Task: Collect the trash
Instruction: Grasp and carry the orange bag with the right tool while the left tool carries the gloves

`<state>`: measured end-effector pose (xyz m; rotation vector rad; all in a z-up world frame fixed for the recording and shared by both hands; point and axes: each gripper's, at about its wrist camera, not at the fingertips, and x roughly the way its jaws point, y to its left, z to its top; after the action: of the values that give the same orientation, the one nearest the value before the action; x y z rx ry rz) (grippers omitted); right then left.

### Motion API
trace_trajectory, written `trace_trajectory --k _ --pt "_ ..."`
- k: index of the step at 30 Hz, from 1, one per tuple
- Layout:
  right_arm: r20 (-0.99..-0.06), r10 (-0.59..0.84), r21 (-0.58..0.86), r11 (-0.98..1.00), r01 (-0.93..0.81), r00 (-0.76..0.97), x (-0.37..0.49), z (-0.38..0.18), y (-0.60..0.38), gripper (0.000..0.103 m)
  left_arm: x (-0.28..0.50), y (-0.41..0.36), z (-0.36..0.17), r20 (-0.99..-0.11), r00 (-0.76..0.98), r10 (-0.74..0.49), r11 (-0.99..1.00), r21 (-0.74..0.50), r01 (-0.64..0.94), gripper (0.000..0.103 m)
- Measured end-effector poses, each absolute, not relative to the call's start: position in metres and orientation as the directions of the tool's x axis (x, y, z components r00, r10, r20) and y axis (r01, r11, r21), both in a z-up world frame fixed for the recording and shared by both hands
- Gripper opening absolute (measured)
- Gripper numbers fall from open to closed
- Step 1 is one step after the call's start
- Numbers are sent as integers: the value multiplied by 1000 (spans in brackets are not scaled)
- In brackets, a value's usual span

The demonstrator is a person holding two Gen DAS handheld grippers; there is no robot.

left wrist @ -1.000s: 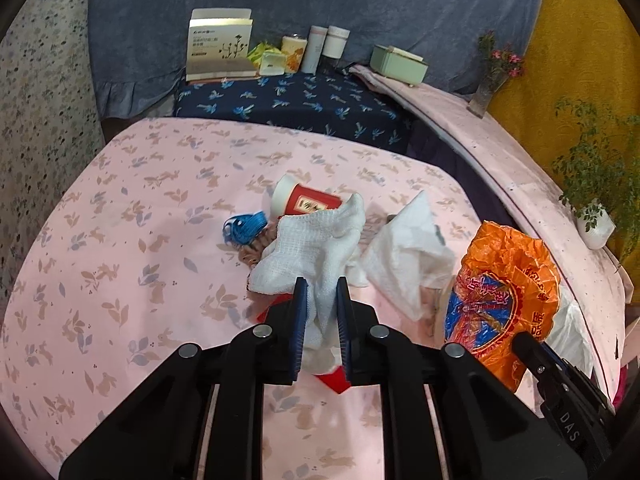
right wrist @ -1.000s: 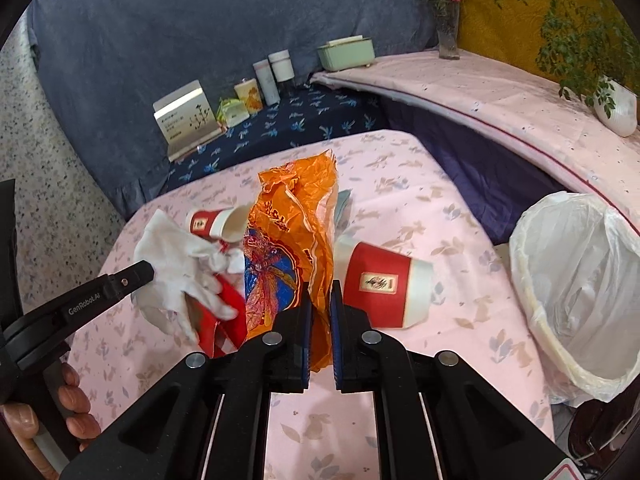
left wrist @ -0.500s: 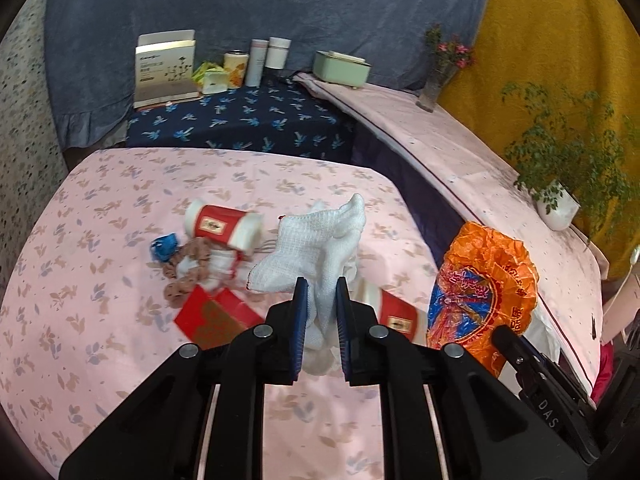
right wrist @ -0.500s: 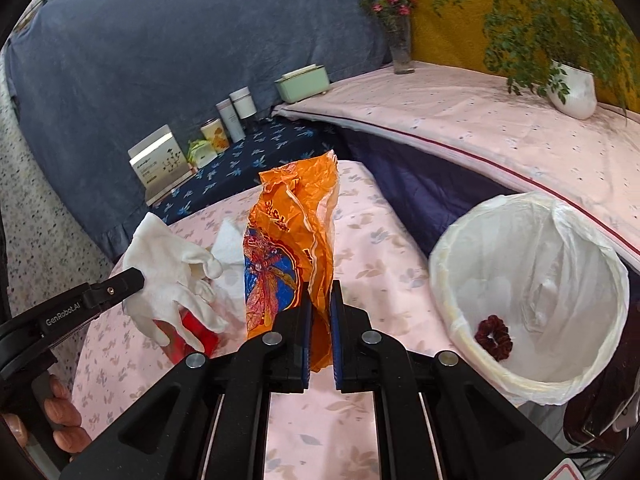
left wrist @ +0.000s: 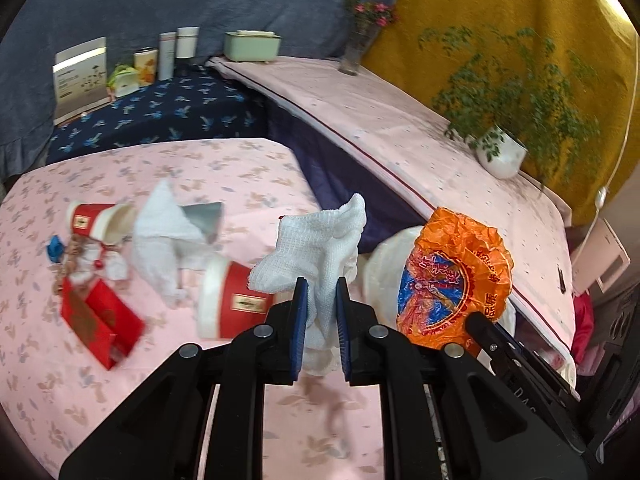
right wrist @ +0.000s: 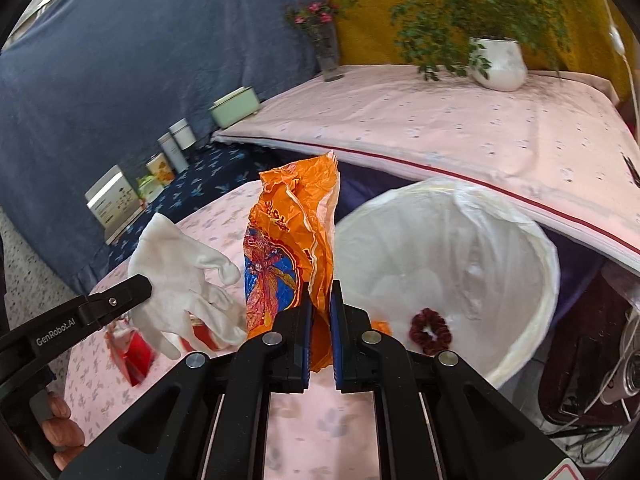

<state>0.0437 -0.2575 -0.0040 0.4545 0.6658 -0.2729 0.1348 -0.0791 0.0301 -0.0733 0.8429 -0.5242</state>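
My left gripper (left wrist: 321, 312) is shut on a white glove (left wrist: 320, 240) and holds it above the pink table's right edge. The glove also shows in the right wrist view (right wrist: 180, 276). My right gripper (right wrist: 319, 320) is shut on an orange snack bag (right wrist: 292, 256), held up beside the white-lined trash bin (right wrist: 500, 240). The bag also shows in the left wrist view (left wrist: 452, 280), in front of the bin. A dark red scrunchie (right wrist: 428, 330) lies inside the bin.
On the pink floral table (left wrist: 80, 380) lie two red paper cups (left wrist: 236, 300) (left wrist: 96, 220), a white cloth (left wrist: 164, 236), a red packet (left wrist: 100, 324) and small scraps. A potted plant (right wrist: 496, 62), a vase (right wrist: 328, 52) and boxes stand on the shelves behind.
Both grippers have moved right, away from the trash pile toward the bin, each carrying its item. The bin now fills more of the right wrist view.
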Motion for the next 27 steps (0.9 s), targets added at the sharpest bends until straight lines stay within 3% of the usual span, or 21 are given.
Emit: trace_trajectory --k 17,19,21,23,27 --pt "-685 -187 320 791 521 704 9 -30 -336 9 118 -183 22 -705 443 -554 782 -260 566 16" --pt "-689 -187 320 788 525 700 9 -33 -339 11 118 -190 19 -713 438 -548 782 -249 572 22" --pt "-691 -189 319 786 530 698 9 -35 -339 15 118 -192 17 -715 448 -537 789 -237 567 43" --pt "-689 -196 321 781 536 698 9 -35 -340 17 117 -192 15 -712 454 -536 791 -236 564 51" --pt "-691 -195 323 779 538 697 10 -37 -340 22 118 -189 14 -715 466 -522 800 -221 557 58"
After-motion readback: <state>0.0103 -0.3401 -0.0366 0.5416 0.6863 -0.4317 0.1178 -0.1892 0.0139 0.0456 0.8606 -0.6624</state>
